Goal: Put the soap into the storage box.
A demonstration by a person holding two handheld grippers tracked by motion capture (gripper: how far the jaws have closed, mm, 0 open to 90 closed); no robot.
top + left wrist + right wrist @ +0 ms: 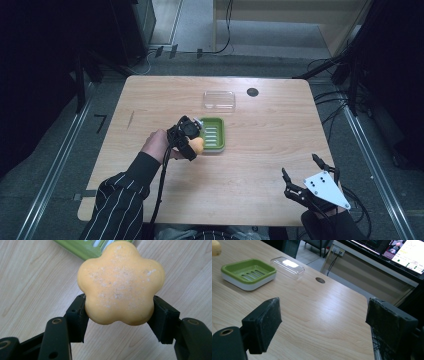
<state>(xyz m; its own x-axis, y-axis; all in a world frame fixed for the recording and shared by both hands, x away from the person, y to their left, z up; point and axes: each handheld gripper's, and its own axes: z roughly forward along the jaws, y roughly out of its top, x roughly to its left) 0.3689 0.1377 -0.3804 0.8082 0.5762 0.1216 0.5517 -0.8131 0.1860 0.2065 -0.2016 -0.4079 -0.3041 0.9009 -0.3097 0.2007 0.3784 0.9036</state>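
High view first, from the left: a hand [156,145] in a striped sleeve [120,200] holds the left gripper [192,145] over the table [150,100], left of centre. Its jaws are clamped on the soap [197,145], an orange flower-shaped bar. The soap hangs at the near-left corner of the green dish [213,134]; whether it touches the rim is hard to tell from above.

Left gripper view shows the soap [121,283] close up, pinched at its lower lobes by both pads [78,317], with bare wood beneath it and an edge of the dish [85,247] just beyond.

Just beyond the dish, a clear lid [219,99] lies flat. Right of the lid, a dark round hole [252,92] sits in the tabletop near the far edge.

At the near-right corner, the right gripper [304,172] rests low with its jaws wide apart, holding nothing. Right gripper view shows the dish [248,272], lid [287,266] and hole [320,280] well off across the wood, and screens [402,252] beyond the table's far edge.
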